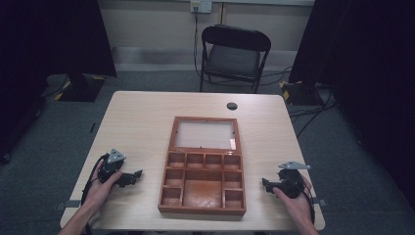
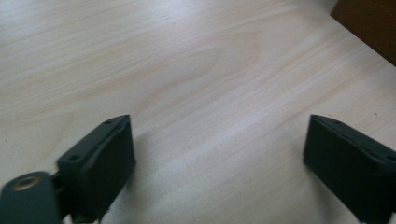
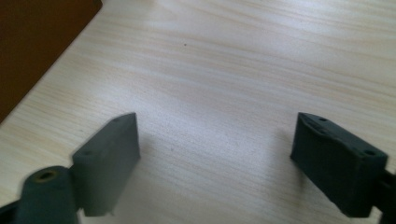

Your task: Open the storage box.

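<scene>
Wooden organiser box (image 1: 203, 182) sits open at the bench's (image 1: 142, 117) middle, lid laid back, compartments bare. Left tool (image 1: 131, 178) and right tool (image 1: 268, 185) rest on the bench either side, jaws spread and empty, probably staged to approach the box evenly.

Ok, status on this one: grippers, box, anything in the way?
Left gripper open, empty. Right gripper open, empty. Wooden box between them, lid open, untouched. Nothing in the way.

You're in a recording lab: black curtains (image 1: 54, 34) flank a pale wooden bench (image 1: 142, 122), cables (image 1: 313, 110) trail over grey carpet (image 1: 39, 161), a black folding chair (image 1: 234, 56) stands far.
</scene>
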